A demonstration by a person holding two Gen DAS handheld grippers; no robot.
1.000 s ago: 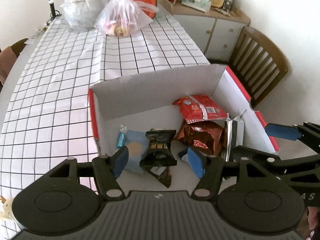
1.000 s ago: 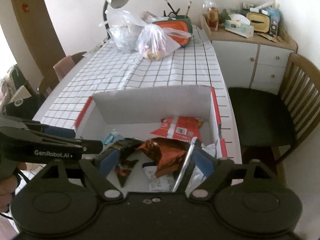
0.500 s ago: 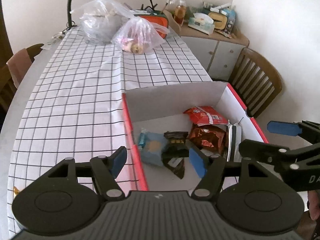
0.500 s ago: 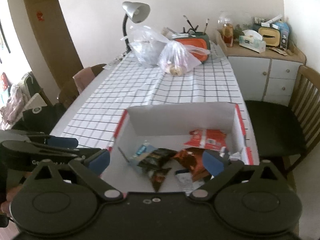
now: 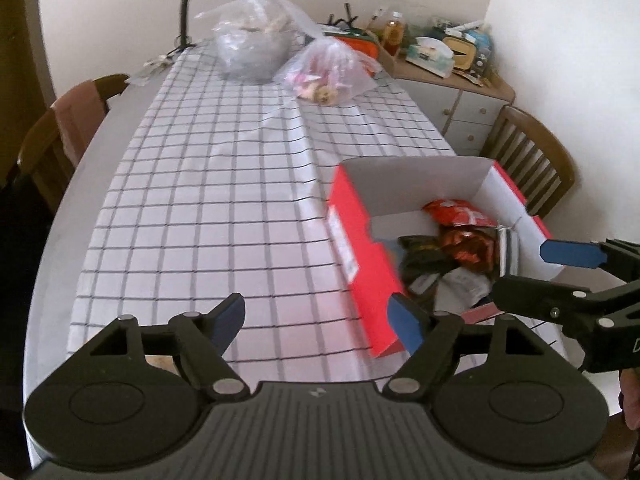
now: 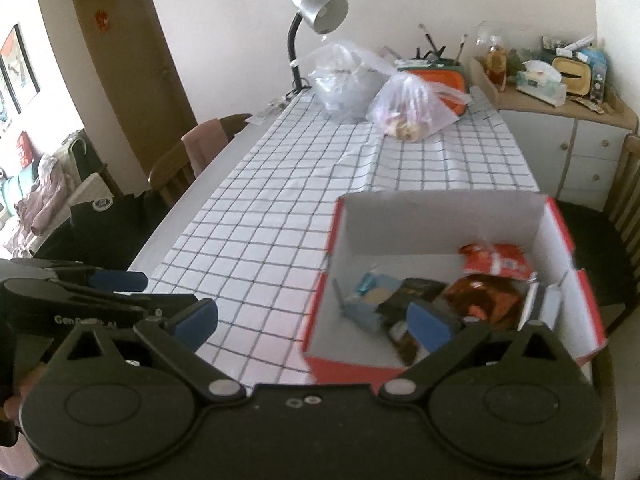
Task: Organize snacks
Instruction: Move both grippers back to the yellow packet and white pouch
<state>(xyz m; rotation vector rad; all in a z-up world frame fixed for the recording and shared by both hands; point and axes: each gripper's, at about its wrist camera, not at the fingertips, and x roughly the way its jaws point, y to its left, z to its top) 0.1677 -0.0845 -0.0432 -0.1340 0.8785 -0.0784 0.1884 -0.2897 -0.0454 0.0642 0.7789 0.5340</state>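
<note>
The left gripper (image 5: 318, 320) sat low in its own frame, tilted downward, its jaws opening with nothing between the blue pads. The right gripper (image 6: 314, 320) likewise pointed downward, jaws opening wide and empty. Each showed at the other view's edge: right at lower right, left at lower left.

At the far end of your checked tablecloth (image 6: 280, 216) you have a silver desk lamp (image 6: 318, 10), two clear plastic bags (image 6: 416, 108) and an orange case (image 6: 440, 76) with brushes. To your right stands a cluttered cabinet (image 6: 576, 136) and a wooden chair (image 5: 532, 160); to your left, another chair (image 6: 200, 148) draped with pink cloth, and a brown door (image 6: 128, 40).
</note>
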